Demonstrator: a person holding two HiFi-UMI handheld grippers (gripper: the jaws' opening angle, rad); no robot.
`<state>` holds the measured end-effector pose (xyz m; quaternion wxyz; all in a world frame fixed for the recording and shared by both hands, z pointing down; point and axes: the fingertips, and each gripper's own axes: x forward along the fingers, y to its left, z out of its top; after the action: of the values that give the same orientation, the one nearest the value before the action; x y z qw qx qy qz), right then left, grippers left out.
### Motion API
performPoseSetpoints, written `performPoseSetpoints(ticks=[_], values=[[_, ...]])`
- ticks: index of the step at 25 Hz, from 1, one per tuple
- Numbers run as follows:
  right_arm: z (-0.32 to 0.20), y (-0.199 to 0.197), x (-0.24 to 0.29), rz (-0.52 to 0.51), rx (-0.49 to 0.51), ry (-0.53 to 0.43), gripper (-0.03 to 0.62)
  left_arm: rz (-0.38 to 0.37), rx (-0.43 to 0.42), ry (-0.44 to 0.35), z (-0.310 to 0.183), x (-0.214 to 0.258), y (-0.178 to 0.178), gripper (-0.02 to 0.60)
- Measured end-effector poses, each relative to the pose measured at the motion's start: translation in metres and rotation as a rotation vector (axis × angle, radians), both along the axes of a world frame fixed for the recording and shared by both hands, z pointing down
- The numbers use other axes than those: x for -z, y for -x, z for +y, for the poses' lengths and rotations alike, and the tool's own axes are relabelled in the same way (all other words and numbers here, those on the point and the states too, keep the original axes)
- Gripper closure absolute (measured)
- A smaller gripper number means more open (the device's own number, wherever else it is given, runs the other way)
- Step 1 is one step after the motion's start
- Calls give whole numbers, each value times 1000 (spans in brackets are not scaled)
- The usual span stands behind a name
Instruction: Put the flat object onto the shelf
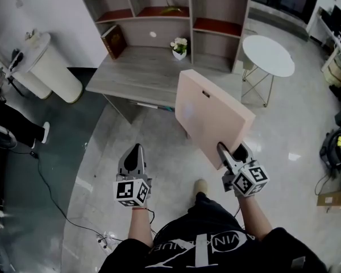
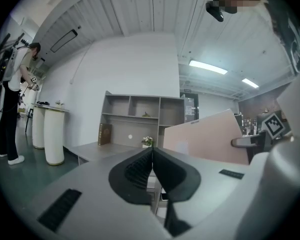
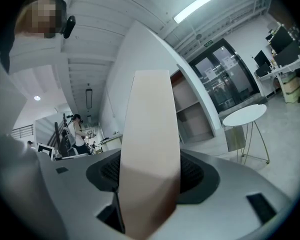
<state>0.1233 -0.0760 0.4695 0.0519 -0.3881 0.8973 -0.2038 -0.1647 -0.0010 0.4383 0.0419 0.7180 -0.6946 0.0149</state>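
Observation:
The flat object is a pale pink board [image 1: 213, 115], held tilted in the air in front of the grey shelf unit [image 1: 159, 16]. My right gripper [image 1: 230, 152] is shut on the board's near lower corner. In the right gripper view the board's edge [image 3: 150, 149] stands upright between the dark pads [image 3: 200, 171]. My left gripper [image 1: 134, 151] hangs lower left of the board, apart from it. In the left gripper view its jaws [image 2: 152, 151] meet with nothing between them, and the board [image 2: 205, 139] shows to the right.
The shelf's grey desk top [image 1: 136, 70] carries a brown book [image 1: 113, 40] leaning at the back and a small white flower pot [image 1: 180, 47]. A round white table [image 1: 267, 54] stands to the right, a white cylindrical stand [image 1: 48, 67] to the left. A person [image 1: 5, 124] is at the far left.

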Motion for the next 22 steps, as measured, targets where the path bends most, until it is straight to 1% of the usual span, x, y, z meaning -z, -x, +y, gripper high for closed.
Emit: performPoseSetpoints(ticks=[6,10,13,17,22], values=[[-51,-14,-9,-41,-6,56,303,-4,-1,23,-47,-5,-17,575],[-78,-24,-14,-109,-23,106,303,-6,12,25,-72,-4,-20,575],[-96,-33,-18,-165,-51,149,303,-10,8,27,-86,-3,-28,576],[-117,-41,-25,-225,-97,203,303,-37,-23,47,-102,-4,-40,575],[-129,-40,-31,-300,-139,252,303,-39,-41,53,-110,-6,-40,575]])
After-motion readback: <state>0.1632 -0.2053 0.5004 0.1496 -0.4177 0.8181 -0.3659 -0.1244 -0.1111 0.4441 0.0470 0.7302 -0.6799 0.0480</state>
